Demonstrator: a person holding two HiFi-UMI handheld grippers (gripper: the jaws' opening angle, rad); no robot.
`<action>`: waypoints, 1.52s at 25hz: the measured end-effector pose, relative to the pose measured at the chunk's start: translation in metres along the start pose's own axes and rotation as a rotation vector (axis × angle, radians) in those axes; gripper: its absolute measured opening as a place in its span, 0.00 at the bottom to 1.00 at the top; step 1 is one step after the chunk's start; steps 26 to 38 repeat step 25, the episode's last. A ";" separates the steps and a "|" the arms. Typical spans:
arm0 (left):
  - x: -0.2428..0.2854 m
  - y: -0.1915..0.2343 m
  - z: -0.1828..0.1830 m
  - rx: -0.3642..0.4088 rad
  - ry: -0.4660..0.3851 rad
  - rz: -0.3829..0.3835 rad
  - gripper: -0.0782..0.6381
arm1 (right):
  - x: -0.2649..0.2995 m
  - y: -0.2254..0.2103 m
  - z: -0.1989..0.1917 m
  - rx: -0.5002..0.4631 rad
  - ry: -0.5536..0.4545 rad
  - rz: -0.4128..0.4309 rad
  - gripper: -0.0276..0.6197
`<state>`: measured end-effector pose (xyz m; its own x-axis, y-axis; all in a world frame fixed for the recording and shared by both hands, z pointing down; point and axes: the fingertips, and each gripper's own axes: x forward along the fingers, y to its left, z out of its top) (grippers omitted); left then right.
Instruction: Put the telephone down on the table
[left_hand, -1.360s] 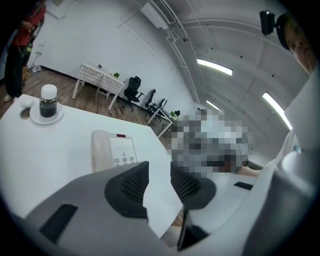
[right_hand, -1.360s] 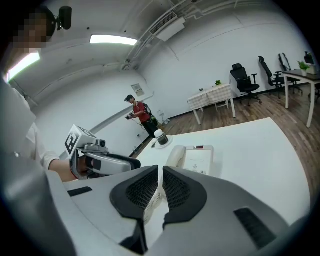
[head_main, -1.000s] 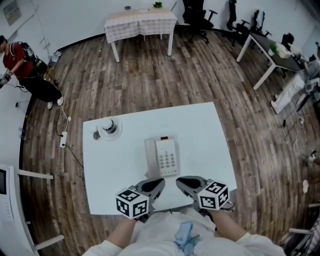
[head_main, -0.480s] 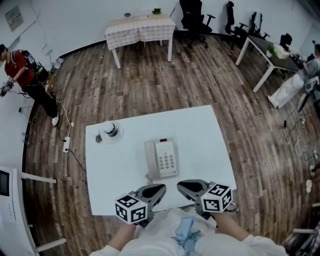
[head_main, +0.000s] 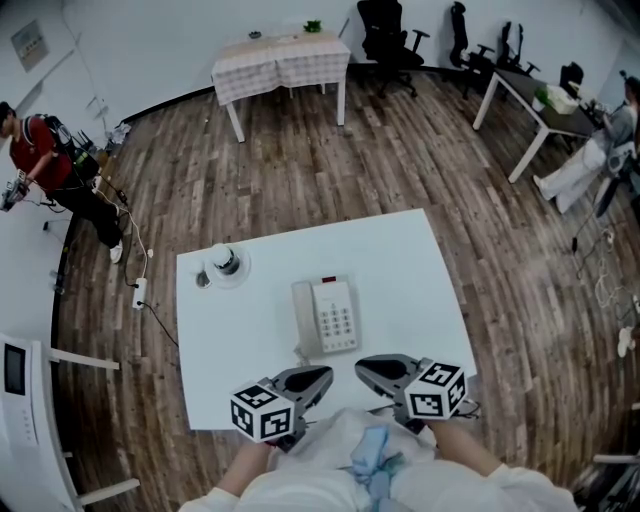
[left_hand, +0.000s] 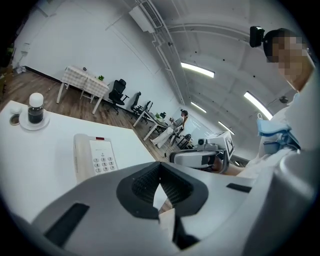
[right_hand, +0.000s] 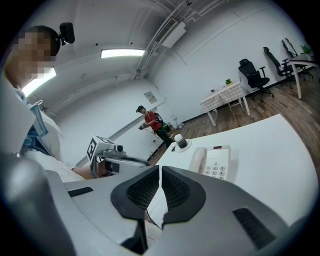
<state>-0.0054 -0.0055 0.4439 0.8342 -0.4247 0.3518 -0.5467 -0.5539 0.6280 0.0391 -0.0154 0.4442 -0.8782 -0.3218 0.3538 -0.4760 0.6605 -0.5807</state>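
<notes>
A white telephone (head_main: 325, 317) with its handset on the left side lies flat on the white table (head_main: 400, 260), near the middle. It shows in the left gripper view as the telephone (left_hand: 93, 157) and in the right gripper view as the telephone (right_hand: 212, 161). My left gripper (head_main: 318, 377) hovers at the table's near edge, shut and empty, its jaws pointing toward the right gripper. My right gripper (head_main: 368, 367) mirrors it, shut with nothing between the pads. Both sit just short of the telephone, apart from it.
A small dark jar on a white saucer (head_main: 226, 264) stands at the table's far left, with a small lid (head_main: 203, 279) beside it. A person in red (head_main: 45, 150) stands at far left. Another table (head_main: 282, 55) and office chairs (head_main: 387, 40) are farther off.
Both grippers have stayed near the table's front edge, shifting only slightly with the head's movement. The telephone has not moved.
</notes>
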 end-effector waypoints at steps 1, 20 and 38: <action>0.001 -0.001 0.000 0.003 0.005 -0.001 0.11 | 0.001 0.001 -0.001 -0.005 0.005 -0.001 0.11; 0.006 -0.005 0.002 0.011 0.016 -0.016 0.11 | 0.000 -0.001 -0.006 0.019 0.010 0.000 0.10; 0.006 -0.006 -0.002 0.007 0.019 -0.014 0.11 | -0.001 0.000 -0.006 0.031 0.000 0.010 0.10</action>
